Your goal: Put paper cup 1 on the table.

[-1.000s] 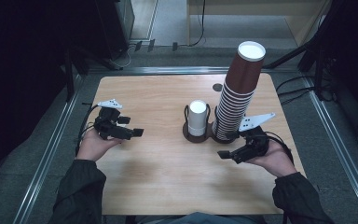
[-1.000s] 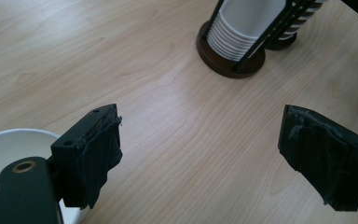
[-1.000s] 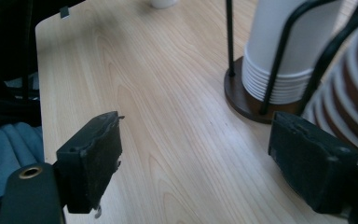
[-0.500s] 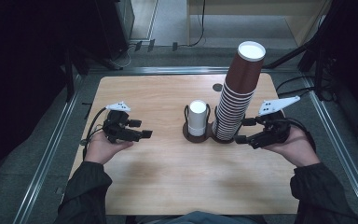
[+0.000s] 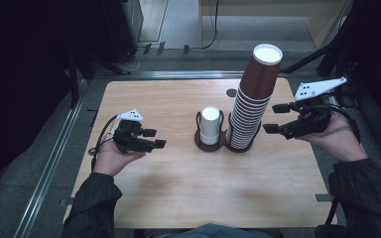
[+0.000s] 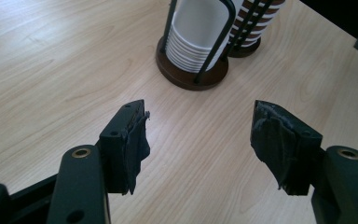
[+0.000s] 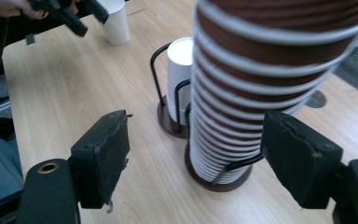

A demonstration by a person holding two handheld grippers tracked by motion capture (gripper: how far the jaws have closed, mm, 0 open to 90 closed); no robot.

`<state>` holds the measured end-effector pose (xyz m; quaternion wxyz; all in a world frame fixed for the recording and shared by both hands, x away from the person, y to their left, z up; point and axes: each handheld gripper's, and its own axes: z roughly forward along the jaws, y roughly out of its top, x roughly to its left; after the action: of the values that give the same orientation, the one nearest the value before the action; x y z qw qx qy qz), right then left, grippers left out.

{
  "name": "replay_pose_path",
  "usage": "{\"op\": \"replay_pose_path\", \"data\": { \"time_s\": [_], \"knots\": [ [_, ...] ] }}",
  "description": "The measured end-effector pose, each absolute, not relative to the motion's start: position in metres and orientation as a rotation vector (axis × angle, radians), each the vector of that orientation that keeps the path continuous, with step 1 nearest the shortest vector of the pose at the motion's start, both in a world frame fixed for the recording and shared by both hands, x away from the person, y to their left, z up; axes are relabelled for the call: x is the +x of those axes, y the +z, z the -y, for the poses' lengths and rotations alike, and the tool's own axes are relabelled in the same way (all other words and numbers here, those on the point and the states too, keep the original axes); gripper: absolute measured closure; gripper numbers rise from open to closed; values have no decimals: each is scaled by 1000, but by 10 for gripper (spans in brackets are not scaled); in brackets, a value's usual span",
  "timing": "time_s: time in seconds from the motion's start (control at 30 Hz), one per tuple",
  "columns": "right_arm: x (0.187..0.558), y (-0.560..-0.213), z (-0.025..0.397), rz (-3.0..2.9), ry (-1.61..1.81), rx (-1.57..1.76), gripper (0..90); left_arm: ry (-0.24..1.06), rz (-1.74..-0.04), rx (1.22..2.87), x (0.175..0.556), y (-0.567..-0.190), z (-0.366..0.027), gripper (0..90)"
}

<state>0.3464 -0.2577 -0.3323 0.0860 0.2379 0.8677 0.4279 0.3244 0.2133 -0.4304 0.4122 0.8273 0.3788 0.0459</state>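
A tall stack of brown paper cups stands in a dark wire holder at the table's middle. A shorter stack of white cups sits in the holder's left ring. My right gripper is raised just right of the brown stack, open, with its jaws pointing at it. In the right gripper view the brown stack rises between and beyond the open pads of the right gripper. My left gripper is open and holds nothing, left of the holder. Its view faces the white cups over bare wood.
The wooden table has free room in front and at the left. A single white cup stands behind the left hand in the right gripper view. A dark round hole lies at the far edge. Metal rails and dark floor surround the table.
The right gripper rose and moved away from the person, up beside the brown stack. The left gripper drifted right toward the holder. Both stayed open.
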Motion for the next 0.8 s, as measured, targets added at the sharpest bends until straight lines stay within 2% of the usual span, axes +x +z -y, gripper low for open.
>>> {"op": "replay_pose_path", "data": {
  "time_s": [0.2,0.5,0.8],
  "knots": [
    [355,-313,264,-2577,1274,729,210,106,-931,2113,323,-431,-208,318],
    [366,-290,263,-2552,1275,717,147,86,-894,2148,322,-434,-200,326],
    [379,-273,257,-2545,1292,740,135,85,-859,2171,320,-437,-195,318]
  ]
}}
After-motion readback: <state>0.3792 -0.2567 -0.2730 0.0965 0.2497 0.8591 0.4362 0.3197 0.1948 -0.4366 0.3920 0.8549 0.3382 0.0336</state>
